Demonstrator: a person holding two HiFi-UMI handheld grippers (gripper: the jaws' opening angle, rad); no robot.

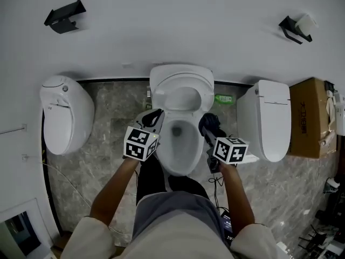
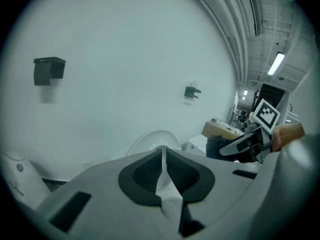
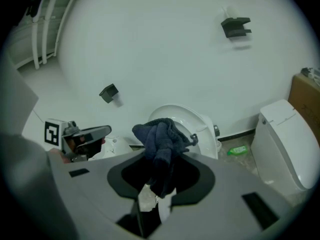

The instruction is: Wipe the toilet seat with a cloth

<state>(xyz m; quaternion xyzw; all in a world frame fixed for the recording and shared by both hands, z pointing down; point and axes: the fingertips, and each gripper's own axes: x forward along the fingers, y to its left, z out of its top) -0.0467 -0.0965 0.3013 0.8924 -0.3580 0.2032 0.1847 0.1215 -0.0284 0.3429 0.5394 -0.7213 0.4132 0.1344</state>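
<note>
The white toilet (image 1: 163,151) stands in the middle of the head view with its lid (image 1: 181,79) raised against the wall. My right gripper (image 1: 210,127) hangs at the bowl's right side, shut on a bunched dark blue cloth (image 3: 161,136) that sticks out past the jaws. My left gripper (image 1: 154,119) sits at the bowl's left side, just above the rim. Its jaws are pressed together with nothing between them (image 2: 163,153). Each gripper shows in the other's view: the right one (image 2: 244,143) and the left one (image 3: 89,133).
A second white toilet (image 1: 267,117) stands to the right, beside a cardboard box (image 1: 308,115). A white fixture (image 1: 64,112) stands to the left. A green bottle (image 1: 223,98) lies on the floor by the wall. Black brackets (image 1: 64,16) are mounted on the wall. Cables (image 1: 215,183) trail near the person's feet.
</note>
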